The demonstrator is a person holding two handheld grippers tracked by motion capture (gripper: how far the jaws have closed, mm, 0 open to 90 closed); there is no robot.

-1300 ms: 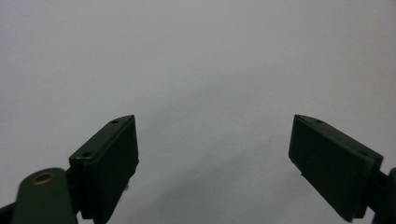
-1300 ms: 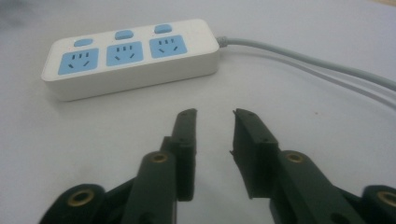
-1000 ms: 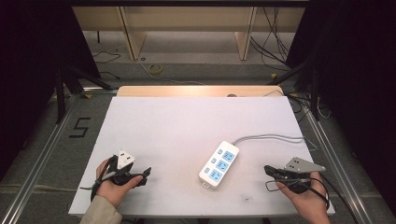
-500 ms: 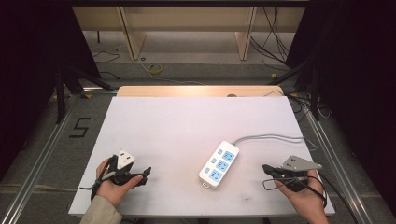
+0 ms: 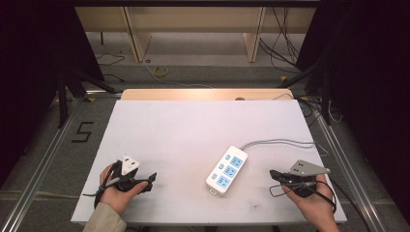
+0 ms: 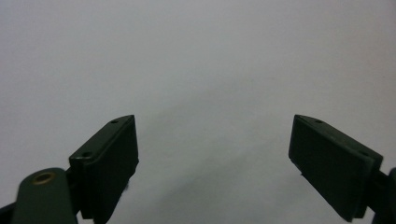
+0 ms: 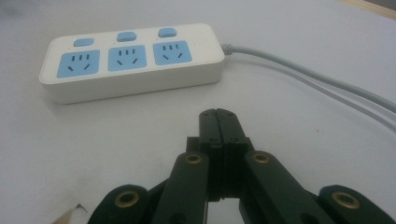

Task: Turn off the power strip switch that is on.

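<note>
White power strip (image 5: 226, 170) with three blue sockets, grey cord, left tool (image 6: 212, 154) released, right tool (image 7: 218, 122) clenched

The strip's cord (image 5: 285, 142) runs off the tabletop's (image 5: 193, 125) right edge, its plug end out of sight. Both forearms are cut off at the bottom of the high view. In the right gripper view the cord leaves at the right edge.
</note>
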